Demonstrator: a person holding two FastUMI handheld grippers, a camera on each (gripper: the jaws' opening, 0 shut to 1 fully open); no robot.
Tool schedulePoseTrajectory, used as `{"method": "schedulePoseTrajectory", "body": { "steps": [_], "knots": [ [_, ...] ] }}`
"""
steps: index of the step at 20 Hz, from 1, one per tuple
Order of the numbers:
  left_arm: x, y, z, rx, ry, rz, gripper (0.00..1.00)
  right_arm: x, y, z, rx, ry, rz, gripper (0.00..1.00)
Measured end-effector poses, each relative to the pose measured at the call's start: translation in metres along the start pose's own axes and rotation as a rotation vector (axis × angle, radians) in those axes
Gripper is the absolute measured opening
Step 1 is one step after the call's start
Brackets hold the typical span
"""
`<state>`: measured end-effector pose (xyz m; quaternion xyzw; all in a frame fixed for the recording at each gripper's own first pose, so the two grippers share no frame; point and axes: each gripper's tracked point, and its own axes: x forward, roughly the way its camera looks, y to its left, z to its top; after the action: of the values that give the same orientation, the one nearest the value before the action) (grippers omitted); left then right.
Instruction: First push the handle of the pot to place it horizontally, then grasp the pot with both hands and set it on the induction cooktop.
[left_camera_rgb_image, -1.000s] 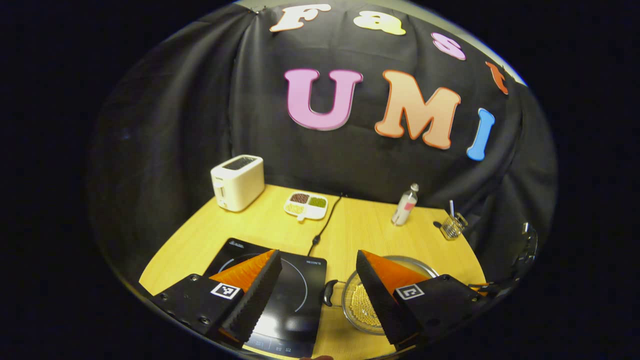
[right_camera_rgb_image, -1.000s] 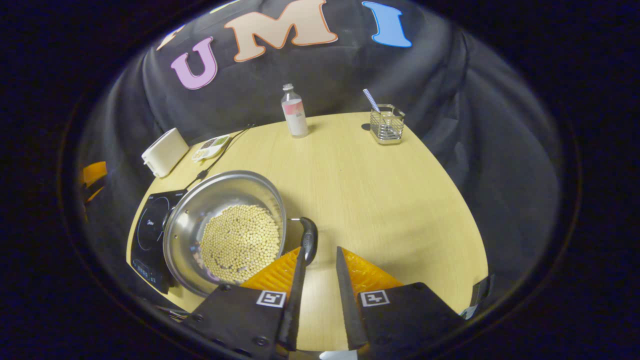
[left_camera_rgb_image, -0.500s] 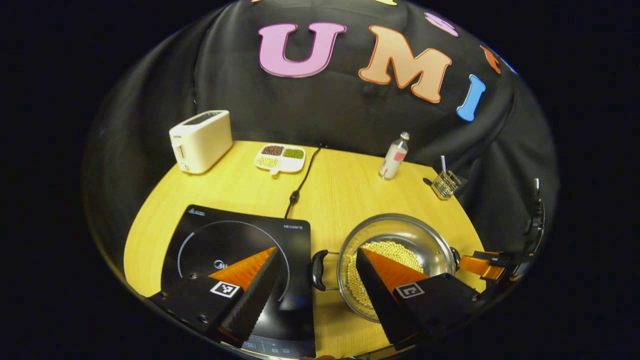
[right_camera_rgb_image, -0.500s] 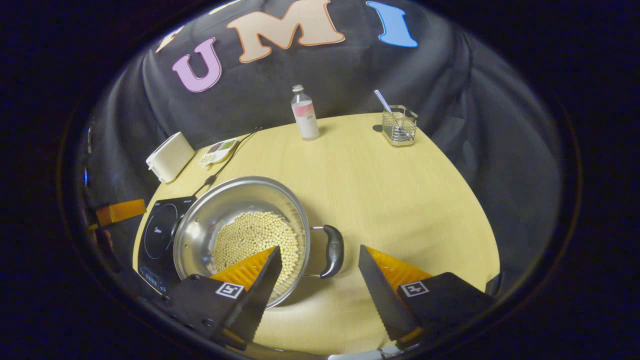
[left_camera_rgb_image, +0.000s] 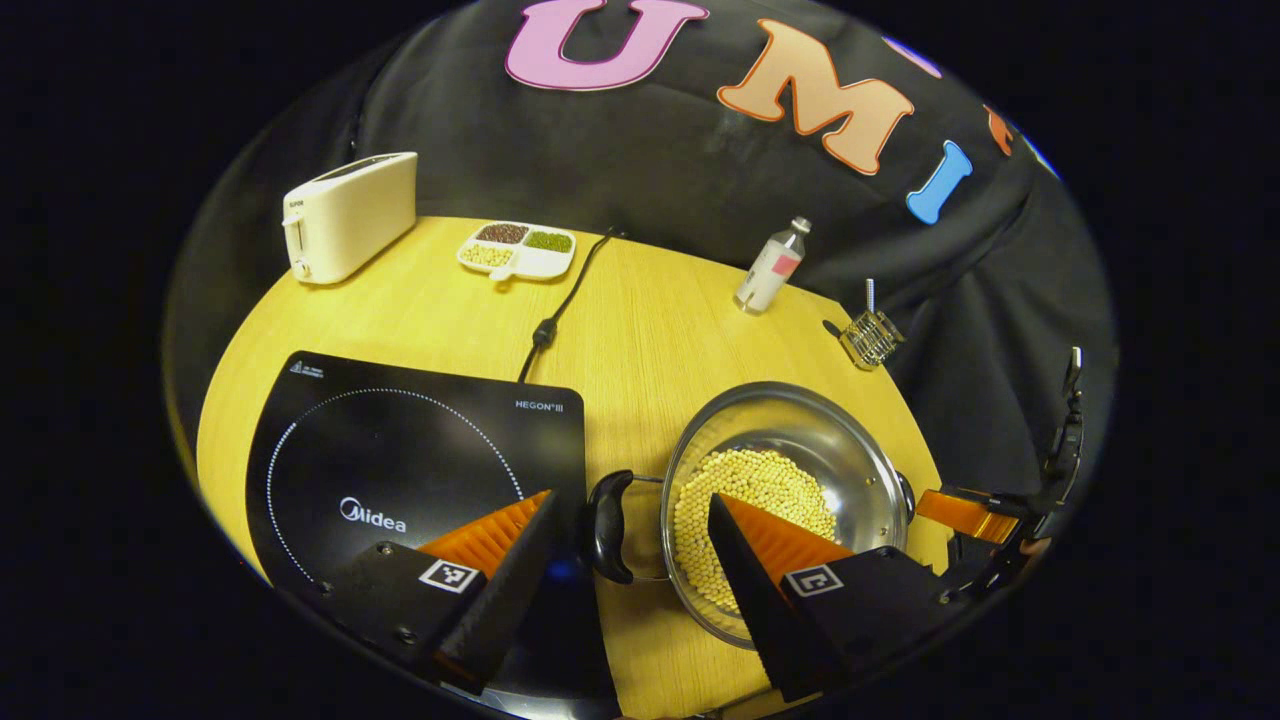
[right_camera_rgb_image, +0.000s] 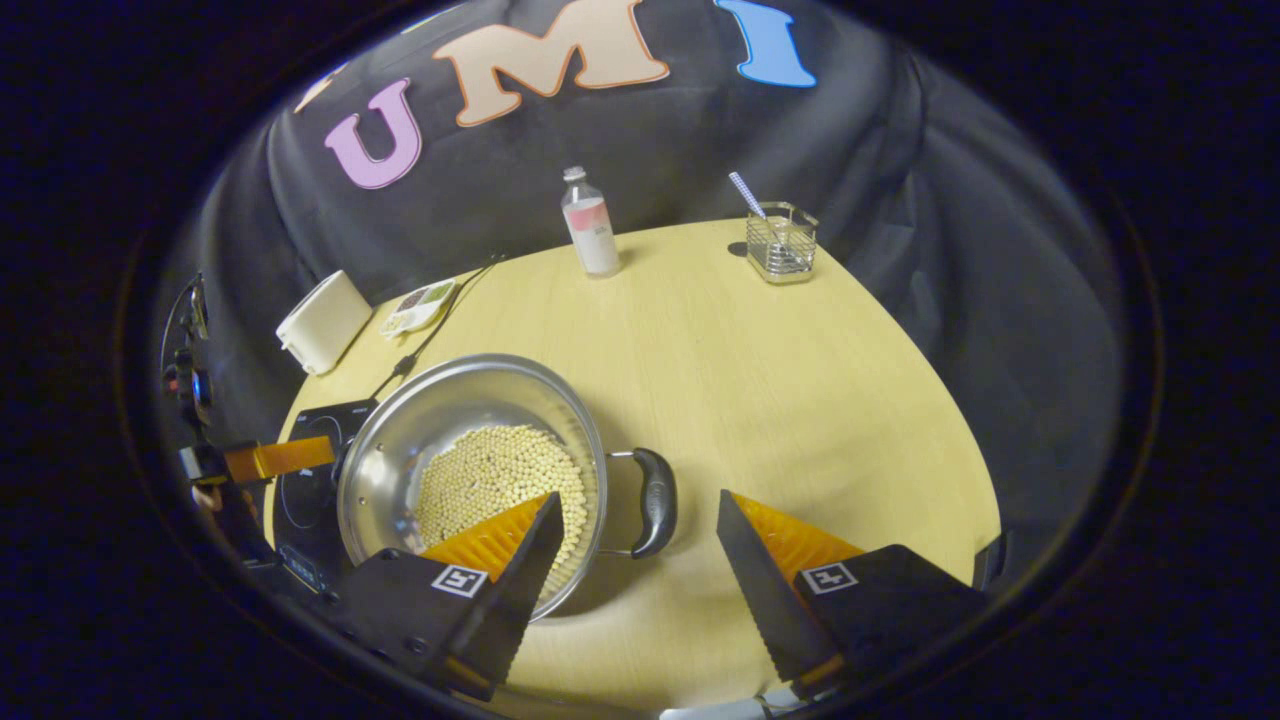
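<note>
In the left gripper view, my left gripper (left_camera_rgb_image: 632, 560) is wide open and holds nothing. The round shiny steel pot (left_camera_rgb_image: 785, 500) full of little pale beans sits on the yellow wooden table (left_camera_rgb_image: 660, 340), just to the right of the flat black induction cooktop (left_camera_rgb_image: 400, 450). The pot's black left handle (left_camera_rgb_image: 606, 513) lies right between my fingers, a bit past the tips. Far off on the right I see the other gripper's finger near the pot's far side.

In the right gripper view, my right gripper (right_camera_rgb_image: 640, 560) is wide open too, with nothing in it. The pot's black right handle (right_camera_rgb_image: 652, 502) sits between its fingers, lying flat out to the side. The cooktop peeks out on the left, past the pot.

I think both handles are lined up for a grab. If I close on only the tip of a handle, the pot could slip. If one hand lifts higher than the other, the pot could tilt and beans could spill out.
</note>
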<state>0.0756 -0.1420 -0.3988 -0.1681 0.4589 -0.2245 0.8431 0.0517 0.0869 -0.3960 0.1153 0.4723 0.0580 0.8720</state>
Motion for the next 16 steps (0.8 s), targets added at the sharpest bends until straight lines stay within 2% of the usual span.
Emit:
{"method": "schedulePoseTrajectory", "body": {
  "steps": [1,5,7,8,9,11,12,13,14,15,16],
  "knots": [
    [0.002,-0.001,0.000,0.002,0.005,-0.003,0.96,0.001,0.000,0.000,0.004,0.002,-0.003,0.94],
    [0.010,-0.004,-0.003,0.027,0.015,-0.010,0.89,0.006,0.003,0.000,0.004,0.013,-0.001,0.94],
    [0.014,-0.002,-0.005,0.047,0.023,-0.005,0.86,0.008,0.005,-0.001,0.000,0.020,-0.003,0.98],
    [0.016,0.000,-0.006,0.049,0.026,0.001,0.86,0.008,0.005,-0.002,-0.004,0.022,-0.004,0.94],
    [0.017,0.001,-0.009,0.045,0.033,0.009,0.84,0.009,0.005,-0.002,-0.006,0.024,-0.005,0.98],
    [0.021,0.003,-0.017,0.029,0.053,0.024,0.80,0.011,0.005,-0.003,-0.012,0.027,-0.008,0.98],
    [0.021,0.003,-0.019,0.029,0.062,0.036,0.79,0.013,0.005,-0.003,-0.014,0.029,-0.009,0.94],
    [0.022,0.004,-0.016,0.036,0.042,0.042,0.79,0.013,0.005,-0.003,-0.013,0.033,-0.010,0.94],
    [0.022,0.005,-0.018,0.037,0.049,0.052,0.83,0.015,0.005,-0.004,-0.012,0.036,-0.012,0.98],
    [0.022,0.007,-0.020,0.038,0.056,0.071,0.76,0.016,0.004,-0.003,-0.011,0.037,-0.013,0.94],
    [0.023,0.010,-0.018,0.040,0.049,0.090,0.74,0.018,0.005,-0.004,-0.011,0.039,-0.015,0.94]
  ]
}}
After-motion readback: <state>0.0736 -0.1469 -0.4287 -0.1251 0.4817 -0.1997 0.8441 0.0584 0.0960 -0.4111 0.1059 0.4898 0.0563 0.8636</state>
